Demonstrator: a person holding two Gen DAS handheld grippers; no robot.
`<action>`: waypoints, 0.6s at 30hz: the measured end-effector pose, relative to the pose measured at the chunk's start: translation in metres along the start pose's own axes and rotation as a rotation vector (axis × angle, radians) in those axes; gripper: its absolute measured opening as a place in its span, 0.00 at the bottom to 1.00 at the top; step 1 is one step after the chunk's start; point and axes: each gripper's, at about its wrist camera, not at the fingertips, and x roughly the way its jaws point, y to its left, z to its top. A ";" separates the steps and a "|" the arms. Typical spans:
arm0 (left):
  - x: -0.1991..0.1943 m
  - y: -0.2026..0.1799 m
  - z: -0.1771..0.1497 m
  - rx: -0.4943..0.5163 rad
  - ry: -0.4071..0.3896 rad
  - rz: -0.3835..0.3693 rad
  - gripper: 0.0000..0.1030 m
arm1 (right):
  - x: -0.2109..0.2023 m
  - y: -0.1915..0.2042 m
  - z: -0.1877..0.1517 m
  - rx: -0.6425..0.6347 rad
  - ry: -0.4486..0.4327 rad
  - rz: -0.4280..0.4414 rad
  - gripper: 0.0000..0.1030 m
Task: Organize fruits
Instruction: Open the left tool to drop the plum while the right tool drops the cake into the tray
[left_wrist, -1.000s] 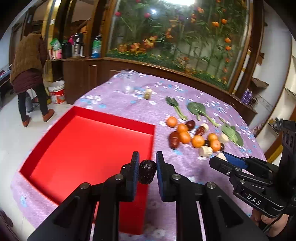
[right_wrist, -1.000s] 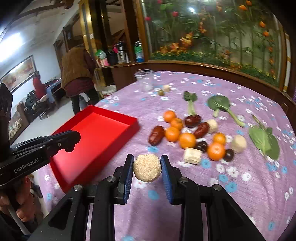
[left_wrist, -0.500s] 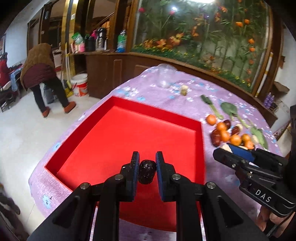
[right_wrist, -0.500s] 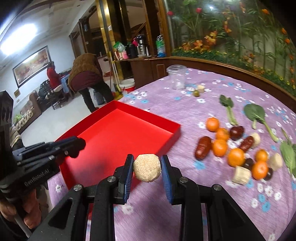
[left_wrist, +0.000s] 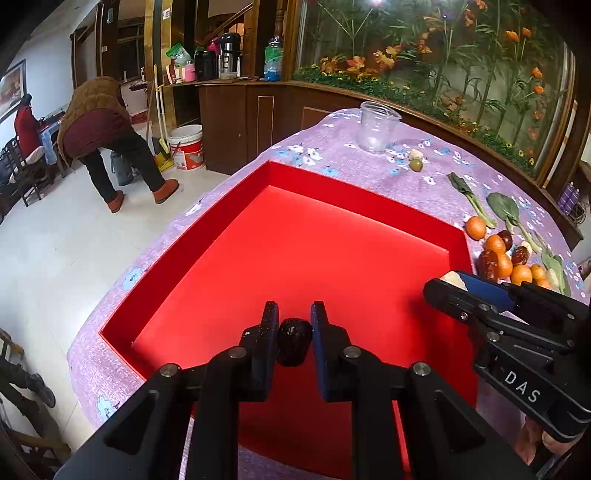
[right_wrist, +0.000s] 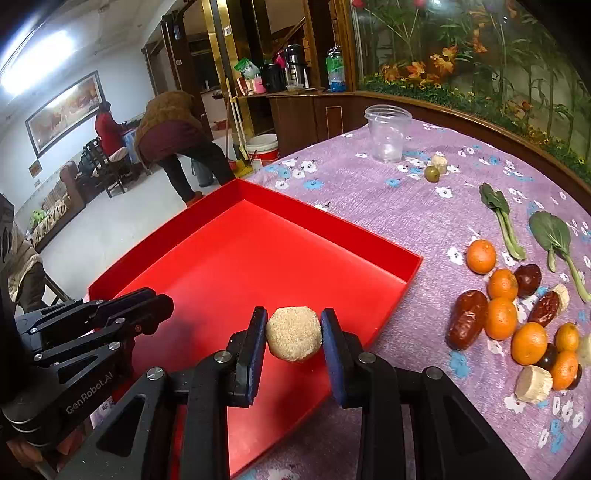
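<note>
Left claw clamped on a dark wrinkled fruit, hanging over the red tray. Right claw clamped on a pale grainy ball, above the tray's near right edge. Beyond, on the purple worktop: oranges, dates, leafy greens. Only in the right view: loose pile whole, pale cut chunk included.

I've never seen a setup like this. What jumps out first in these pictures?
A big red tray on the purple flowered tablecloth fills the middle. Over it, the left gripper pinches a dark fruit and the right gripper a pale grainy ball. Oranges and dates cluster right of the tray.
</note>
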 end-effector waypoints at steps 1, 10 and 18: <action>0.001 0.001 0.000 0.000 0.004 0.004 0.17 | 0.002 0.001 0.000 -0.001 0.005 -0.002 0.31; 0.005 0.002 0.001 -0.002 0.019 0.030 0.17 | 0.015 0.000 0.002 0.015 0.034 -0.019 0.32; 0.007 0.008 -0.002 -0.036 0.044 0.089 0.74 | 0.015 -0.001 0.001 0.033 0.040 -0.008 0.51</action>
